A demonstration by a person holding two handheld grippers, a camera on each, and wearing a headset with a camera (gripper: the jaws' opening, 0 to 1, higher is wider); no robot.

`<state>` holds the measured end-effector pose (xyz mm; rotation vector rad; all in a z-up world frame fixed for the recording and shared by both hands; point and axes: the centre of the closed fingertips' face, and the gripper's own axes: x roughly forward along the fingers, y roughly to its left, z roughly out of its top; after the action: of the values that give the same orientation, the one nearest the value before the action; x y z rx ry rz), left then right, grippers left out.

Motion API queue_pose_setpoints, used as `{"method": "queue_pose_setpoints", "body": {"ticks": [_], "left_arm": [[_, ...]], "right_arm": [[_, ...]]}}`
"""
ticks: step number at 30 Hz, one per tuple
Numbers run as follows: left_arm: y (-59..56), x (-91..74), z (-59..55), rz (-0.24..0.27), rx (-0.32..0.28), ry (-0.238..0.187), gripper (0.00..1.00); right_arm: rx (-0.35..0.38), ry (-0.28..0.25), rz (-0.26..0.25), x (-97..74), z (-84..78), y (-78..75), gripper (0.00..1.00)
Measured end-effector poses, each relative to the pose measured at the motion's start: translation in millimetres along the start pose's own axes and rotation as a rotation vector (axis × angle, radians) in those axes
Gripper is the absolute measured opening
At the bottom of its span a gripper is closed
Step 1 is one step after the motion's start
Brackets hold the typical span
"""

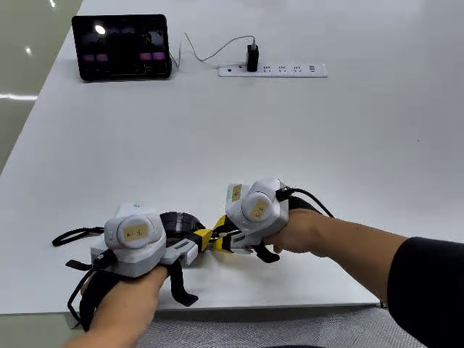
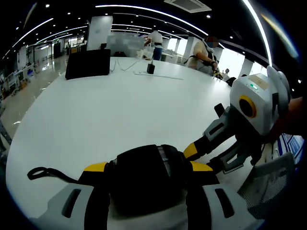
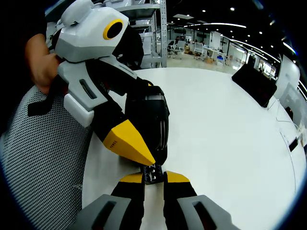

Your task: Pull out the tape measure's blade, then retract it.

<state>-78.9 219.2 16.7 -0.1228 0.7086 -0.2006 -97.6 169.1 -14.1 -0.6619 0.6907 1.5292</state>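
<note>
Open-plan hall with strip lights overhead and a wide white worktop (image 1: 304, 130). At its far end a dark tablet (image 1: 121, 46) is propped up. Beside it lies a white power strip (image 1: 273, 69) with a black charger (image 1: 252, 56) plugged in. Both are well apart from the work.

Near the front edge the black-cased tape measure (image 3: 152, 120) is held by the left tool (image 2: 148, 168), whose yellow tips are clenched on either flank of the case. The right tool (image 3: 154, 180) is clenched on the blade's end hook (image 3: 153, 173). The hook sits just beside the case mouth, and hardly any blade is exposed.

- **Head view:** the two tools are seen nose to nose. The case is partly covered by the left tool's body, and the hook cannot be made out.
- **Right gripper view:** the hook is shown pinched between the tips. One yellow tip of the left tool overlaps the case's front.
- **Left gripper view:** the hook is hidden behind the case.

A black strap (image 2: 43, 173) lies on the worktop beside the case; what it is attached to cannot be told. A mesh chair (image 3: 43, 158) is seen below the worktop edge. Two people (image 2: 206, 48) are seen beyond the far end, small and indistinct.
</note>
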Motion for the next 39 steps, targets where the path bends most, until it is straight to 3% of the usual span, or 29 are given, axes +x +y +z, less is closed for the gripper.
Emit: {"method": "queue_pose_setpoints", "body": {"ticks": [27, 39], "left_arm": [[1.5, -0.5, 0.3, -0.009, -0.002, -0.006, 0.59], [1.4, -0.2, 1.2, -0.013, 0.011, -0.018, 0.61]], "right_arm": [[-0.005, 0.005, 0.021, 6.4, 6.2, 1.9, 0.11], [0.010, 0.014, -0.001, 7.1, 6.0, 2.5, 0.12]]}}
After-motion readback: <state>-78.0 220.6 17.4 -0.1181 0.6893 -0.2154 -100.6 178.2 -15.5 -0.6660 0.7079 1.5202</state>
